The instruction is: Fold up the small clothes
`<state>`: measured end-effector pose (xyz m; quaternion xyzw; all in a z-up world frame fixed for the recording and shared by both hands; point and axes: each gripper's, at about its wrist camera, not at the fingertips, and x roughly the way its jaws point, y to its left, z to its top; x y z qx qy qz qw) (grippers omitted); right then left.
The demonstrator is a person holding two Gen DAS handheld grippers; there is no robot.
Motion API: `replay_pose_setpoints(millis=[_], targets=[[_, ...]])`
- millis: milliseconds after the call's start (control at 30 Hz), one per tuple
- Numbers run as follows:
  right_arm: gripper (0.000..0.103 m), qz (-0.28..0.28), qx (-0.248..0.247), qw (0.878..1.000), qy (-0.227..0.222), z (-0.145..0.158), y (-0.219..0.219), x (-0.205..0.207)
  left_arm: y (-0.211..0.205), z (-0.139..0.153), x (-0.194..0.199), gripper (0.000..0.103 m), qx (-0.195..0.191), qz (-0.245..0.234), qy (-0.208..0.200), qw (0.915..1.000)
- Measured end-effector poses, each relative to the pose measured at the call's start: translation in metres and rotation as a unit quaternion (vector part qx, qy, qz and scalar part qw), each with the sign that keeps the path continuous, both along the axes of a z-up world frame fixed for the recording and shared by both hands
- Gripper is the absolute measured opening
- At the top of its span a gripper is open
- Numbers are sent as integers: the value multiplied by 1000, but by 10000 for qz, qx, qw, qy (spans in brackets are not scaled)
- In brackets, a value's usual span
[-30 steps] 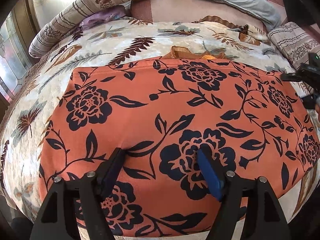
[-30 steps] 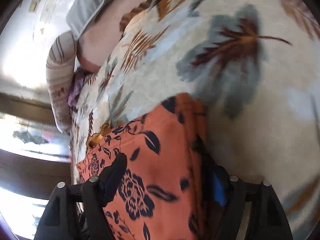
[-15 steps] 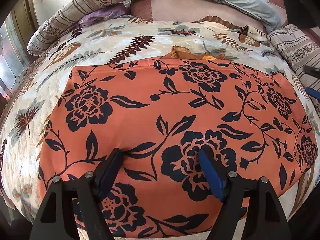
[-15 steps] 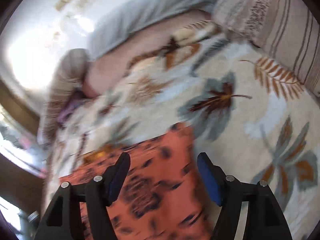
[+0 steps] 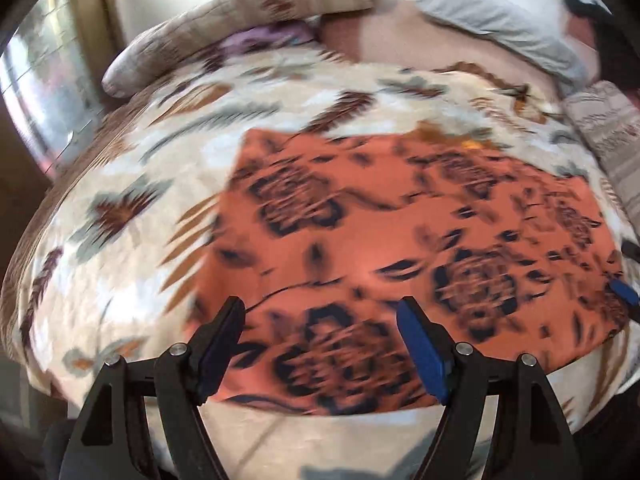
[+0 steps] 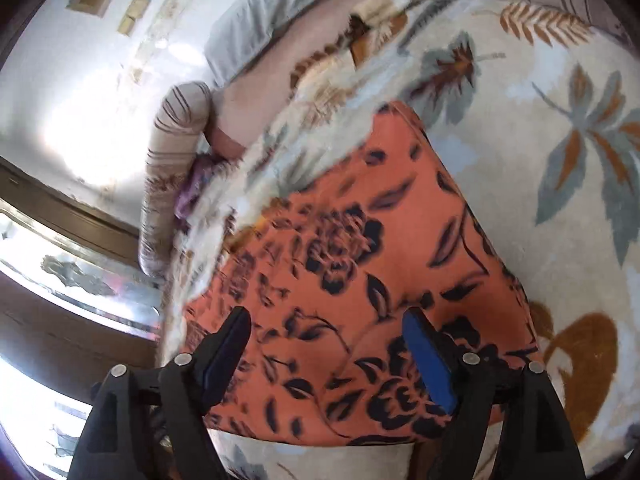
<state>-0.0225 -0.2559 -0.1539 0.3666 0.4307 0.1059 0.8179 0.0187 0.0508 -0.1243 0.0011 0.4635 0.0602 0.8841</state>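
Observation:
An orange garment with a dark floral print (image 5: 380, 236) lies flat on the bed, folded into a rough rectangle; it also shows in the right wrist view (image 6: 360, 280). My left gripper (image 5: 320, 320) is open and empty above the garment's near left part. My right gripper (image 6: 328, 328) is open and empty above the garment's near right part. A blue fingertip of the right gripper (image 5: 624, 292) shows at the right edge of the left wrist view. The left wrist view is blurred by motion.
The bed is covered by a cream blanket with a leaf print (image 5: 120, 240). A striped bolster (image 5: 240, 28) and a grey pillow (image 5: 492, 24) lie at the head. A purple cloth (image 5: 264, 36) is tucked by the bolster. A window (image 6: 60, 272) is at the left.
My right gripper let go of the garment's right edge, opened and pulled back over its near right part. My left gripper swung left and back; it stays open.

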Motion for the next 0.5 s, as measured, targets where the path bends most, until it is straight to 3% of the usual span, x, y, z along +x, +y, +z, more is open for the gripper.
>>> replay_pose_setpoints(millis=[33,67,167,233,300,333,400,500], targets=[[79,-71,-77,9997,213,-14,-3,2,14,-11,-1,79,83,230,232,9994],[79,-149,86,9998,103,-19,-5,-2,25,-19,-2,80,108,367,400,9985],[80,-243,-65,9996,85,-9,-5,-6,55,-15,-20,80,-264,685,360,9966],[80,-159,-184,9996,137,-9,-4,-8,64,-10,-31,80,-49,817,209,9964],[80,-176,-125,9997,127,-11,-8,-9,67,-23,-28,81,285,810,476,9952],[80,-196,-75,9997,137,-12,-9,-9,73,-29,-27,82,148,795,546,9952],[80,-195,-52,9996,186,-9,-11,-9,82,-24,-30,84,-26,979,574,9935],[80,-384,87,9990,191,-4,-2,-8,77,-3,-38,83,172,1057,326,9937]])
